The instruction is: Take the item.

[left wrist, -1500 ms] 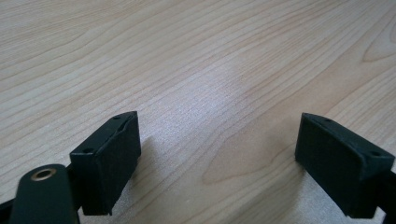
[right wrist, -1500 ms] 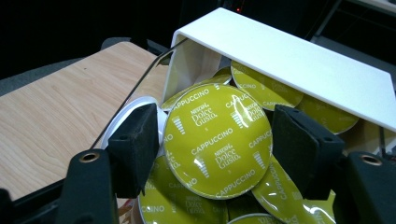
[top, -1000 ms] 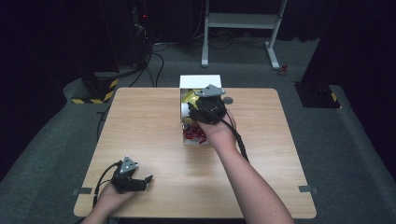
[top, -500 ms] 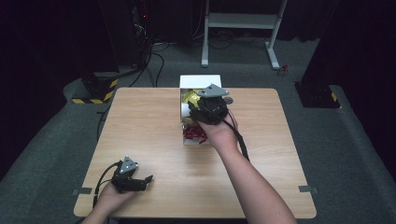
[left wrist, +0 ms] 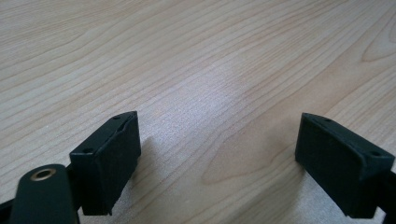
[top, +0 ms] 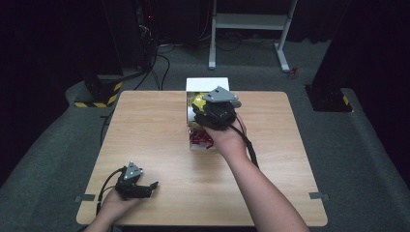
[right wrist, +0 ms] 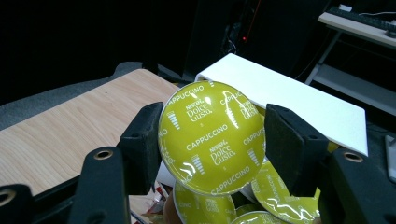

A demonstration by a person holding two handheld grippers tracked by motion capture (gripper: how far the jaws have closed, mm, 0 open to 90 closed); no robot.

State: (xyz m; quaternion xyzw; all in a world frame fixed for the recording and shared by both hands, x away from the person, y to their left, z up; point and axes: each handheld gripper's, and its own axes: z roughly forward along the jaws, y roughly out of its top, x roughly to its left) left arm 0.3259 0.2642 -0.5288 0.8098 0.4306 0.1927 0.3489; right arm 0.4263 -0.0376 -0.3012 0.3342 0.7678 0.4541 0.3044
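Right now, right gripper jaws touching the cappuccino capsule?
Touching. The right gripper view shows the right gripper with both black jaws pressed against the edges of the yellow cappuccino capsule, held above the white box.

Bare wood is stretching wide around the left gripper [top: 151, 186] — nothing is blocking it. The white box [top: 207, 85] and its packed capsules [right wrist: 273, 191] are crowding the right gripper [right wrist: 212, 140].

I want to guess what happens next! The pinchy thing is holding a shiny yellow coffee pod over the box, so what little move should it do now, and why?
Probably lift it straight up a little. The right gripper is shut on the cappuccino pod, which sits just above more pods in the white box. Rising first should clear them. The left gripper rests open on the table.
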